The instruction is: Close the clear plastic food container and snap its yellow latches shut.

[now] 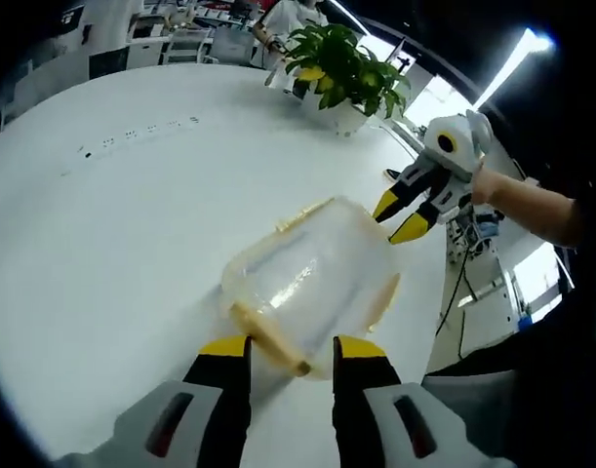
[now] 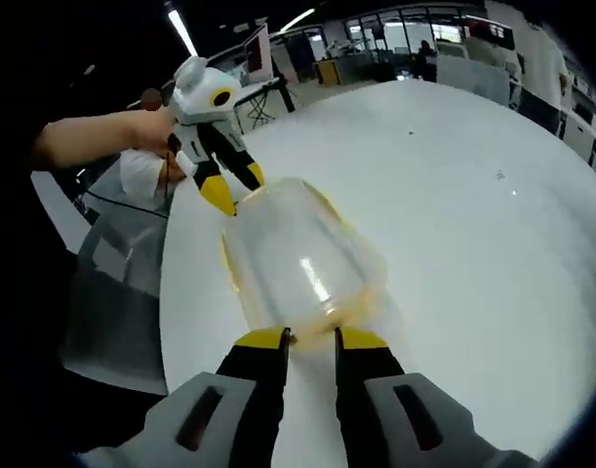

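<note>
On the white counter [image 1: 102, 244] near its edge sits the clear plastic food container [image 1: 312, 283], lid down on it and blurred in both views. In the left gripper view, a yellow latch [image 1: 268, 336] runs along the container's near side, just beyond the tips of the left gripper [image 1: 291, 348], whose black-and-yellow fingers [image 1: 224, 353] stand moderately apart with nothing between them. Whether the tips touch the latch cannot be told. Another yellow latch [image 1: 302, 214] shows on the far side of the lid. The right gripper [image 1: 400, 216] comes in from the right, held by a person's hand [image 1: 493, 185], its yellow tips close to the container's far corner with a narrow gap between them.

In the right gripper view, the right gripper [image 2: 312, 339] has its fingers [image 2: 263, 341] parted a little, their tips right at the container's [image 2: 298, 263] near edge, gripping nothing that can be made out. The left gripper [image 2: 229, 185] reaches the container's opposite side from the upper left.

A potted green plant [image 1: 341, 68] stands well apart on the counter's far side.
</note>
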`<state>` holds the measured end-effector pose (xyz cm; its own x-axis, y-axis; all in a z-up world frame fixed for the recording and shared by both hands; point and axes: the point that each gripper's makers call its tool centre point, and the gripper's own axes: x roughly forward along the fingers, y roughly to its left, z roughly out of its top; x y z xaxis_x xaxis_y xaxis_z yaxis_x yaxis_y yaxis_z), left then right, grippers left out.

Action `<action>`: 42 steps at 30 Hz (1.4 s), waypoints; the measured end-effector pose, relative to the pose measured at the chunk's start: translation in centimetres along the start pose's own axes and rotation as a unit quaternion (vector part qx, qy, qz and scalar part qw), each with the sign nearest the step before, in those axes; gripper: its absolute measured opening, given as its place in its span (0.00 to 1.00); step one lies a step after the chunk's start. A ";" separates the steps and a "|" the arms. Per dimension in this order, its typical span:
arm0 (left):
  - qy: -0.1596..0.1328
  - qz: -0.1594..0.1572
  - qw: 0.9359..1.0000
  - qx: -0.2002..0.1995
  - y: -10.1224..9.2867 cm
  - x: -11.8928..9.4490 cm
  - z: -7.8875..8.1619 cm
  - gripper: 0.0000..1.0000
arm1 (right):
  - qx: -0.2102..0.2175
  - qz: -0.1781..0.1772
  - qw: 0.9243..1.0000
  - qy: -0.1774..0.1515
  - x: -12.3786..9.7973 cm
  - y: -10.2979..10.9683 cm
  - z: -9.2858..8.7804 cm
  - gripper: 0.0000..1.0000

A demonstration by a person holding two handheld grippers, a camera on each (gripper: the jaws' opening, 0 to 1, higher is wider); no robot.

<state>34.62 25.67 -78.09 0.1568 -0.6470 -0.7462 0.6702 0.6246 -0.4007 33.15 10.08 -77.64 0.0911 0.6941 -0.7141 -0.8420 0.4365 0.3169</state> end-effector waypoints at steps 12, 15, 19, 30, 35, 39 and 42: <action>-0.038 0.003 0.996 -0.086 0.1 0.7 -0.1 0.23 | 0.050 0.024 0.998 -0.012 0.6 -0.5 -0.1 0.14; -0.032 0.001 0.996 -0.078 0.2 0.6 0.0 0.25 | 0.057 0.019 0.998 -0.012 0.5 -0.3 0.2 0.14; -0.039 0.004 0.996 -0.084 -0.1 0.4 -0.2 0.26 | 0.002 -0.022 0.999 0.024 0.3 -0.1 0.3 0.13; -0.092 0.080 0.989 0.085 0.3 -1.3 1.7 0.24 | -0.174 -0.066 0.979 0.079 0.0 0.6 0.7 0.15; -0.081 0.074 0.980 0.168 -1.0 -1.1 2.7 0.23 | -0.204 -0.067 0.973 0.083 0.1 0.6 1.6 0.14; -0.047 0.072 0.969 0.233 -1.9 -0.1 2.5 0.23 | -0.207 -0.061 0.974 0.065 0.4 1.0 3.3 0.17; -0.029 0.069 0.962 0.263 -2.4 0.7 2.5 0.25 | -0.225 -0.061 0.971 0.054 1.0 1.3 4.2 0.20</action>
<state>34.96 22.67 -76.31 0.3003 -0.6071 -0.7357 0.9123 0.4081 0.0356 34.37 13.77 -75.35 0.1695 0.5786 -0.7978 -0.9776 0.2009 -0.0621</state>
